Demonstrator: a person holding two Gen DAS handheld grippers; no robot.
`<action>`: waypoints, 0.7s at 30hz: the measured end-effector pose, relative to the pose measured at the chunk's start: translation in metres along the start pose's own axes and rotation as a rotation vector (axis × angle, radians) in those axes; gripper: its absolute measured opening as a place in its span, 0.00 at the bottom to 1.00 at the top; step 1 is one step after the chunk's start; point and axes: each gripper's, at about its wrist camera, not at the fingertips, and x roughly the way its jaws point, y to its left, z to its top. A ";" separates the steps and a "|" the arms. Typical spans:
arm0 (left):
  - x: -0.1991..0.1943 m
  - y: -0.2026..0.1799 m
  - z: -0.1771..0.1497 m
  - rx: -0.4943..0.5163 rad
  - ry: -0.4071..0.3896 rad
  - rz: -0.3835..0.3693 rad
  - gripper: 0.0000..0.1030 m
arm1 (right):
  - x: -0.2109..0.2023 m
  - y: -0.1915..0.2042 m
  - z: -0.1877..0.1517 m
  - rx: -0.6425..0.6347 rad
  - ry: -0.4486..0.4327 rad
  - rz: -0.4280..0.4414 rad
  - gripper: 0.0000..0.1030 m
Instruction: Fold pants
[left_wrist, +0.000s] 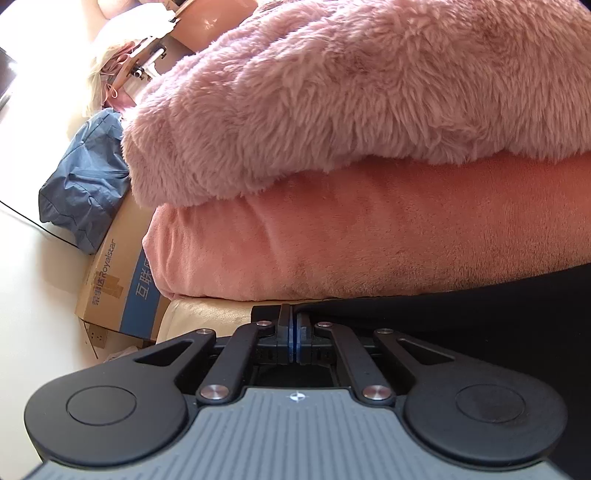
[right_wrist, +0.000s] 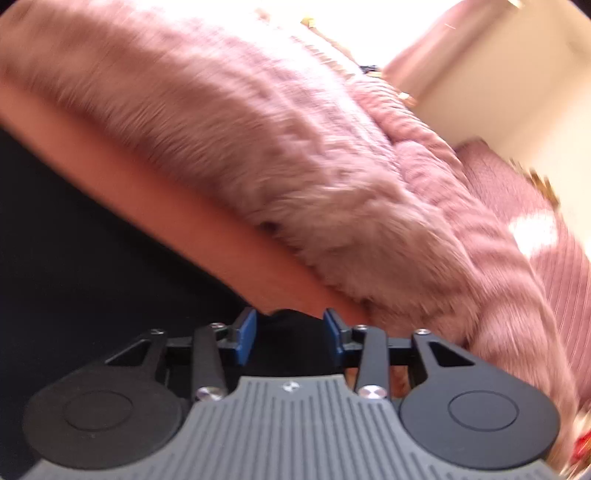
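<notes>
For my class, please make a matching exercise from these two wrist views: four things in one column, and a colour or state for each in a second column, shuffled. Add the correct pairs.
Things:
1. left gripper
2. right gripper
3. fluffy blanket
4. cardboard box

Colour or state:
A. brown with a blue printed panel
B. jaws apart, black pants showing between them
C. jaws closed together
D. pink and long-piled

Pairs: 1-C, 2-B, 3-D, 4-A
</notes>
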 end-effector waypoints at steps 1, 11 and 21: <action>0.001 -0.001 0.000 0.003 -0.001 0.001 0.01 | -0.002 -0.016 -0.004 0.066 0.007 0.004 0.35; -0.004 -0.013 0.000 0.018 0.040 0.072 0.01 | 0.052 -0.093 -0.035 0.568 0.079 0.226 0.31; -0.010 -0.017 0.001 0.056 0.069 0.128 0.02 | 0.049 -0.068 -0.054 0.518 0.018 0.234 0.29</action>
